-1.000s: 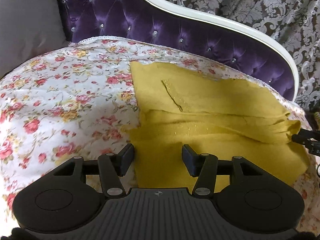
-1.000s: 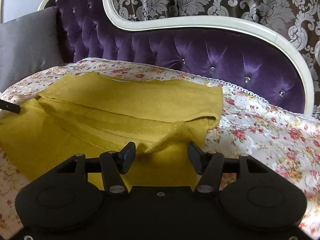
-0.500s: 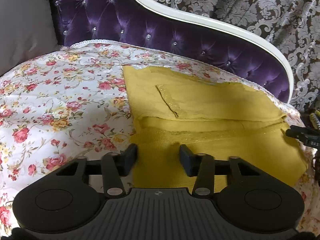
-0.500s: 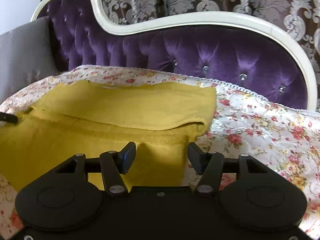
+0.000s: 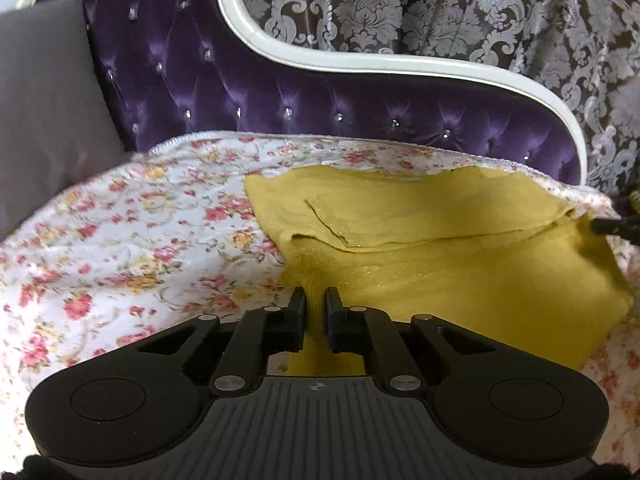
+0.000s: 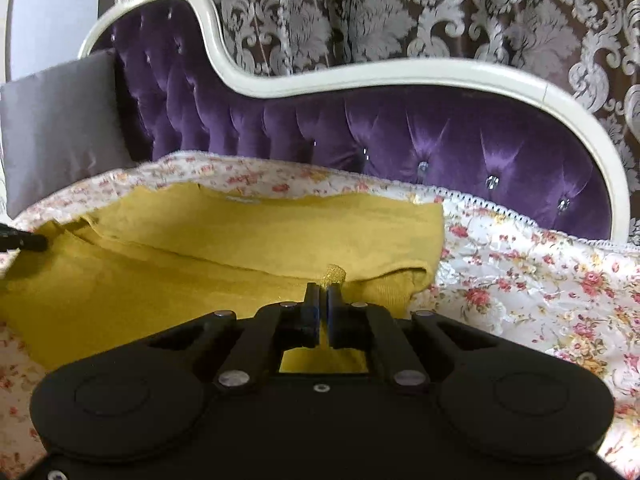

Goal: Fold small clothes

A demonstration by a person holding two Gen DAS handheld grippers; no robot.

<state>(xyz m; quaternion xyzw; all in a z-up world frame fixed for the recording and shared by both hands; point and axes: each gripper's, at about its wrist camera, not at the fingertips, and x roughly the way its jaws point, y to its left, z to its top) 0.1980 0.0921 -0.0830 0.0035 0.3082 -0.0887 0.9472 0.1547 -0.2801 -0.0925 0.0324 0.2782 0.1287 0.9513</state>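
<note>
- Garment [image 5: 460,276] spread on quilt [image 5: 132,240], folded, upper layer lying over the far part.
- Quilt draped over sofa seat, in front of tufted backrest [image 5: 300,96].
- Cushion [image 5: 44,112] at the left end, against the backrest.
- Curtain [image 5: 460,8] behind the sofa.
- Left tool [image 5: 315,300] at garment's near left corner, right tool [image 6: 322,294] at near right corner.

- Place: a home, living room or bedroom.
- Evidence: purple tufted sofa [image 6: 460,140] with white frame, damask curtain [image 5: 480,12], floral cover [image 5: 120,240], grey cushion [image 6: 60,128].
</note>
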